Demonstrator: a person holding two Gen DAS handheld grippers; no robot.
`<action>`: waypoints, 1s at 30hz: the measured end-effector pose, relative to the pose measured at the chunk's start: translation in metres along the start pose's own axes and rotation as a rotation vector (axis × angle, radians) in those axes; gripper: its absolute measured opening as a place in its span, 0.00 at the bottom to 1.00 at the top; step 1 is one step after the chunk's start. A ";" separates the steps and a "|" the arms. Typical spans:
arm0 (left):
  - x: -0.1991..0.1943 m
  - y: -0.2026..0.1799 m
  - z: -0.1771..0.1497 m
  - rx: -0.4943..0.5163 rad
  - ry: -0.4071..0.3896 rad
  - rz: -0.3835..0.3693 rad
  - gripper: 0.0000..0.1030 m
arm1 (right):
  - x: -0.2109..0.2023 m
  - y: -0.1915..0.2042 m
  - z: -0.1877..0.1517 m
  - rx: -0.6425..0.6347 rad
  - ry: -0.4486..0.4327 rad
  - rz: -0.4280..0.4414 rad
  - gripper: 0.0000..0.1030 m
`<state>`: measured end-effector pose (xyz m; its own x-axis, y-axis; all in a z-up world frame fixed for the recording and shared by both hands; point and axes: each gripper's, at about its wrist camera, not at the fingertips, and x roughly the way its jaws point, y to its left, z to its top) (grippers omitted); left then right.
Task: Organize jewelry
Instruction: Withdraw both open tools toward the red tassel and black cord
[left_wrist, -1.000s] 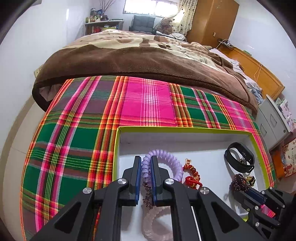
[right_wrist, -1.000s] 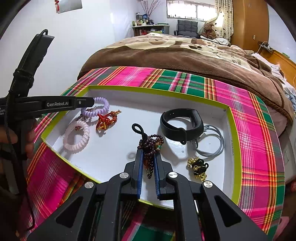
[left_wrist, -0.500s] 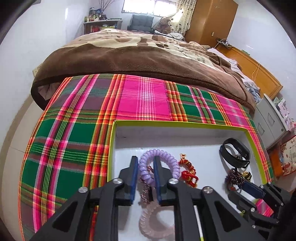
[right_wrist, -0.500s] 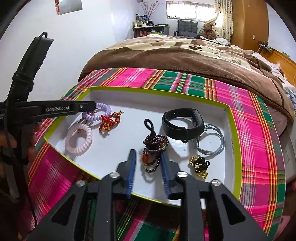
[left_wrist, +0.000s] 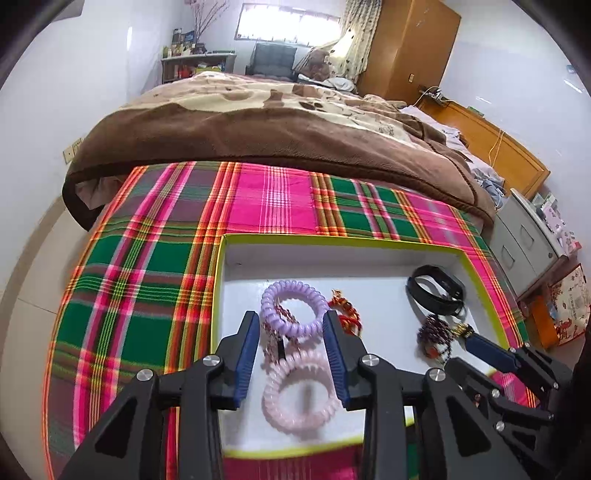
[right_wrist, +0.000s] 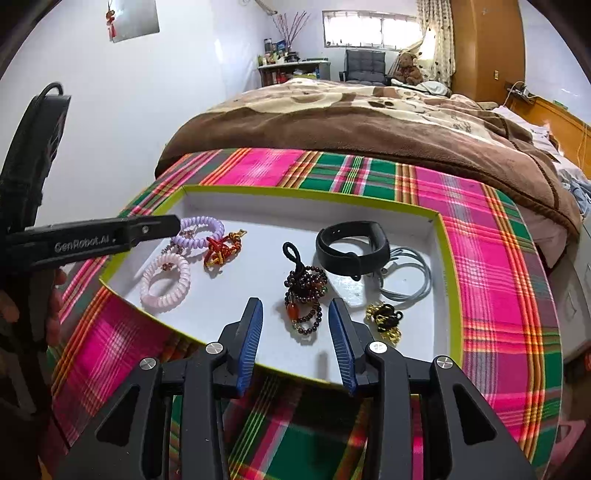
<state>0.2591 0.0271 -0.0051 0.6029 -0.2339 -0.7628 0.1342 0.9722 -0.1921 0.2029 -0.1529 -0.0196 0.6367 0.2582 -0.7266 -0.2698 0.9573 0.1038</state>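
A white tray with a lime rim (right_wrist: 448, 266) (left_wrist: 221, 280) lies on a plaid cloth. In it are a purple coil bracelet (left_wrist: 293, 308) (right_wrist: 201, 232), a pink coil bracelet (left_wrist: 299, 391) (right_wrist: 166, 282), a red-gold knot piece (right_wrist: 221, 251) (left_wrist: 345, 310), a dark bead bracelet (right_wrist: 304, 291) (left_wrist: 434, 334), a black wristband (right_wrist: 352, 251) (left_wrist: 436, 293), a grey cord loop (right_wrist: 410, 275) and a black-gold piece (right_wrist: 386, 319). My left gripper (left_wrist: 293, 332) is open and empty over the coil bracelets. My right gripper (right_wrist: 295, 317) is open and empty around the bead bracelet.
The plaid cloth (left_wrist: 147, 266) covers a surface at the foot of a bed with a brown blanket (left_wrist: 266, 129). A grey drawer cabinet (left_wrist: 524, 243) stands at the right. A white wall (right_wrist: 110, 122) runs along the left.
Both grippers opened. The left let go of the purple coil bracelet and the right let go of the dark bead bracelet; both pieces now lie in the tray. Both grippers drew back slightly.
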 end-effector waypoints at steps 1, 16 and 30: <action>-0.005 -0.002 -0.003 0.003 -0.009 -0.008 0.34 | -0.003 0.000 -0.001 0.003 -0.007 0.004 0.37; -0.073 -0.022 -0.056 0.043 -0.100 -0.020 0.35 | -0.056 -0.010 -0.028 0.052 -0.077 -0.015 0.46; -0.098 -0.050 -0.112 0.103 -0.106 -0.120 0.41 | -0.097 -0.034 -0.072 0.082 -0.083 -0.053 0.46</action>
<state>0.1047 0.0002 0.0102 0.6566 -0.3512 -0.6675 0.2866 0.9348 -0.2100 0.0983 -0.2203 -0.0014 0.7072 0.2133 -0.6740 -0.1764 0.9765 0.1240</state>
